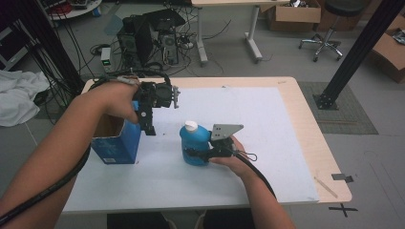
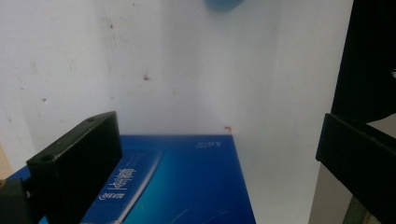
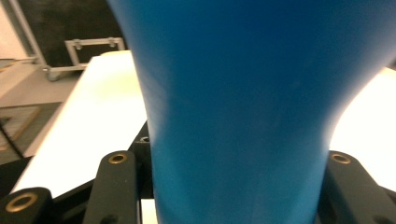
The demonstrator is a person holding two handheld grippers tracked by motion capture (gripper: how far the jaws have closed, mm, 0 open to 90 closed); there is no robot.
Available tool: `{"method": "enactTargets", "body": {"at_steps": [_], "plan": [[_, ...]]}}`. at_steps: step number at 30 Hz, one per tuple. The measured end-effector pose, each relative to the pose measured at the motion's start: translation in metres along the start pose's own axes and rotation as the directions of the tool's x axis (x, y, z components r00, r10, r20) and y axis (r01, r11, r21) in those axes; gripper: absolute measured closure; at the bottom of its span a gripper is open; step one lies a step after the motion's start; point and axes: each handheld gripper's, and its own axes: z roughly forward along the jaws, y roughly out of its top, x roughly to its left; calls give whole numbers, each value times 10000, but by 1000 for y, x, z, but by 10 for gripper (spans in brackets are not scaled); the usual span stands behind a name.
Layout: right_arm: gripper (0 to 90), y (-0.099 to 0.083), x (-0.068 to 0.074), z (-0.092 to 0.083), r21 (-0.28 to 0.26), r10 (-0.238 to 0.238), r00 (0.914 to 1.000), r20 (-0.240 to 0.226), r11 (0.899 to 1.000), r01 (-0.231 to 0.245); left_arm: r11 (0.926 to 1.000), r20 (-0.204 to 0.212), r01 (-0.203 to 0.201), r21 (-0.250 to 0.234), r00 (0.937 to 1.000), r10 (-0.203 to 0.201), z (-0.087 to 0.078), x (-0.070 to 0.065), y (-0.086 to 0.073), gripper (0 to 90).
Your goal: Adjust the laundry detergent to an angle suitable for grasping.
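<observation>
Right now my right gripper [image 1: 199, 153] is clamped around the waist of the blue bottle [image 1: 193, 143], which stands upright on the white mat [image 1: 267, 143]. Left of the bottle stands the open blue box [image 1: 117, 143]; above its near edge my left gripper [image 1: 149, 125] hangs, jaws apart, holding nothing.

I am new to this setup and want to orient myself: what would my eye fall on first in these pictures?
First, the blue bottle with a white cap, standing upright near the middle of the white table and clamped at its side by the right gripper. Next, the open blue carton at the table's left. The left gripper hangs beside its right edge, jaws apart and pointing down.
</observation>
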Motion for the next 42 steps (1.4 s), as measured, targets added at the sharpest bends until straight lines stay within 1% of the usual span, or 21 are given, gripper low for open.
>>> {"method": "enactTargets", "body": {"at_steps": [1,2,4,7,8,11,14,16,20,26,28,33,36,39,42], "plan": [[465,0,0,0,0,0,10000,0,10000,0,10000,0,0,0,10000,0,0,0,0,8],[465,-1,2,1,9,-62,9997,-228,10000,62,10000,0,-22,-9,10000,22,1,0,1,8],[465,-1,3,3,57,-137,9990,-425,9999,139,10000,11,-7,-22,10000,7,1,0,1,8],[464,-2,5,5,7,-102,9977,-668,9999,102,10000,22,-10,-13,10000,10,2,1,2,8],[464,-2,5,5,7,-102,9977,-668,9999,102,10000,22,-10,-13,10000,10,2,1,2,8],[464,-3,5,8,-131,-69,9957,-922,9999,57,10000,4,-35,-60,10000,35,1,1,3,8],[464,-4,4,9,-188,-238,9931,-1146,9996,217,10000,-4,-68,-1,10000,68,1,0,4,8],[463,-4,2,8,-190,-364,9921,-1198,9992,344,10000,-15,-64,0,10000,64,0,0,4,8],[463,-5,-4,9,-289,-315,9897,-1398,9992,277,10000,-39,-63,13,10000,63,-1,-1,3,8],[462,-6,-11,12,-447,-283,9909,-1314,9987,226,10000,-36,-37,-19,10000,37,-2,-1,2,8],[462,-7,-12,12,-496,-240,9901,-1380,9986,173,10000,-35,-24,-5,10000,24,-2,-1,3,8],[461,-6,-13,13,-493,-321,9892,-1428,9985,253,10000,-31,-51,10,10000,52,-1,-2,4,8],[459,-7,-15,13,-558,-275,9885,-1487,9983,194,10000,-21,-72,32,10000,72,-1,-2,6,8],[452,-7,-14,13,-538,-288,9885,-1481,9983,210,9998,-39,-192,9,9998,192,-1,-3,8,8],[445,-7,-13,13,-483,-273,9889,-1459,9986,204,9998,-46,-190,2,9998,190,-2,-4,8,8]]}}
